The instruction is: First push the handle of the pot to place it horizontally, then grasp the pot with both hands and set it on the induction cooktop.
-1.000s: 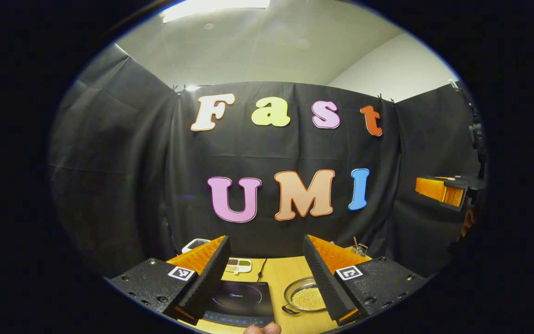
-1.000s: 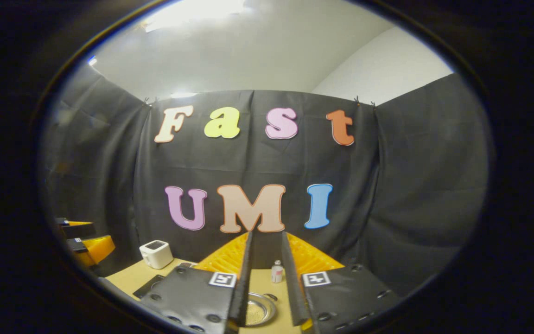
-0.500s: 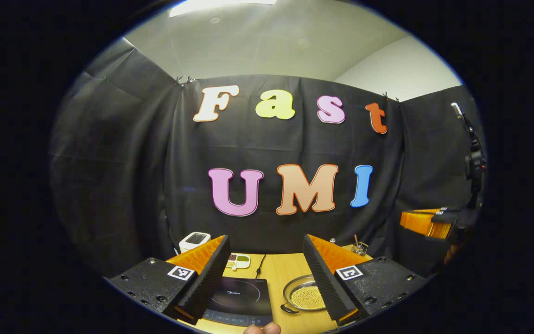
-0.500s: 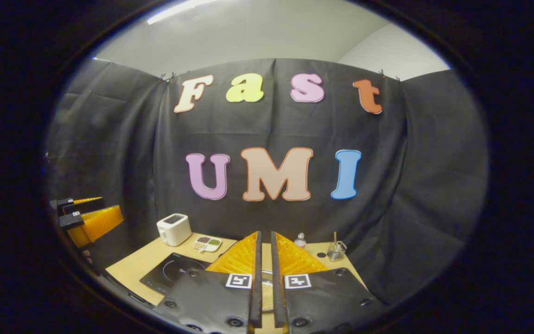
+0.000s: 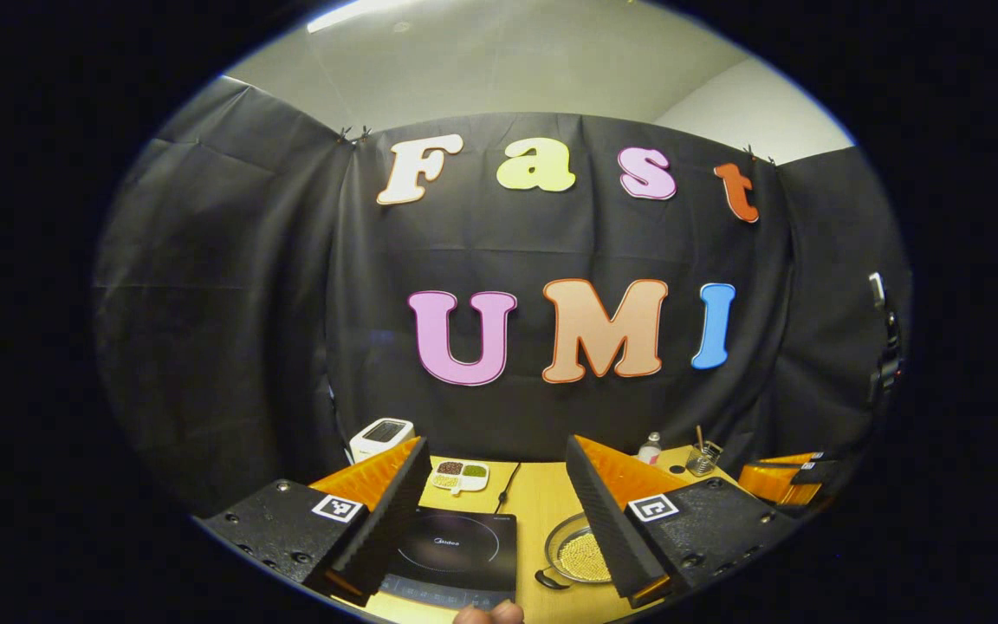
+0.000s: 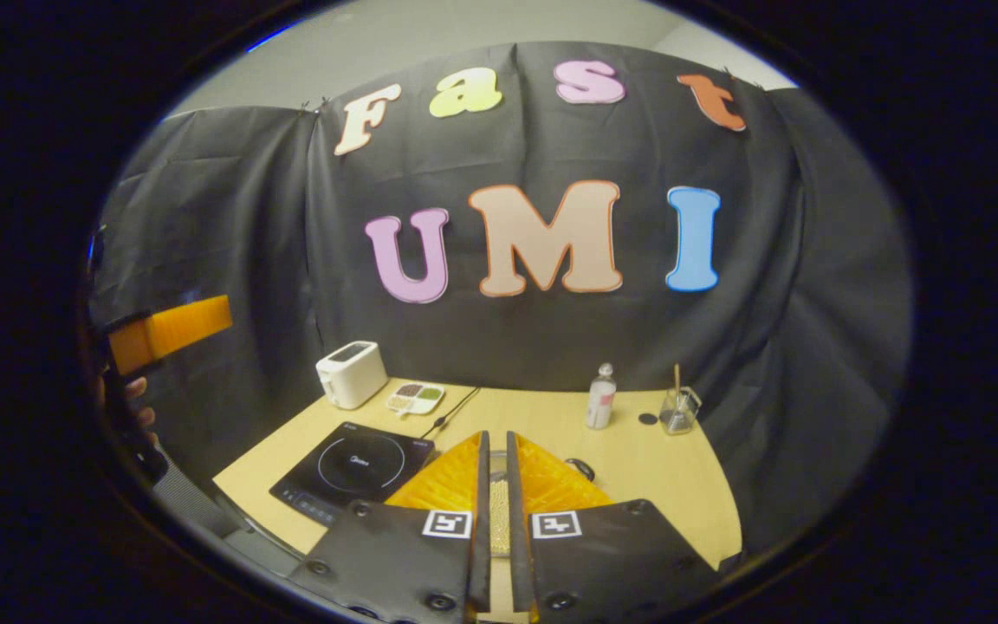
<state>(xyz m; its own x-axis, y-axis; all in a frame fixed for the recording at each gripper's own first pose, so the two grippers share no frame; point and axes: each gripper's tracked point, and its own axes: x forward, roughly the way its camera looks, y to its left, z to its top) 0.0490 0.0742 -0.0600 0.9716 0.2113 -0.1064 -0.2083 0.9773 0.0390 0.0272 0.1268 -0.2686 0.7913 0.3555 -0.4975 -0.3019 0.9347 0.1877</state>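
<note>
Both cams tilted down vs 1 s ago: more table (image 6: 638,459) in frame now, less ceiling. Right gripper (image 6: 492,485) went from a clear gap to fingers nearly together w/ only a thin slit, nothing between them; looks set up as a pusher for the handle step. It also dropped lower in the left gripper view, now sitting at the table's right edge. Left gripper (image 5: 499,511) wide apart, empty, same spread as before, held above the table.

Pot (image 5: 581,555) sits on the table just right of the cooktop (image 5: 456,555), not on it; shallow, full of small yellowish beads. Its short dark handle (image 5: 547,579) sticks out at lower-left of the rim toward the camera side, so long axis runs diagonal, not horizontal yet. In the right gripper view the pot is mostly hidden behind the fingers. Push not started, judging by that.

Toaster (image 6: 350,374), divided dish (image 6: 415,397), bottle (image 6: 600,397), jar (image 6: 677,412) along the back, well clear.
</note>
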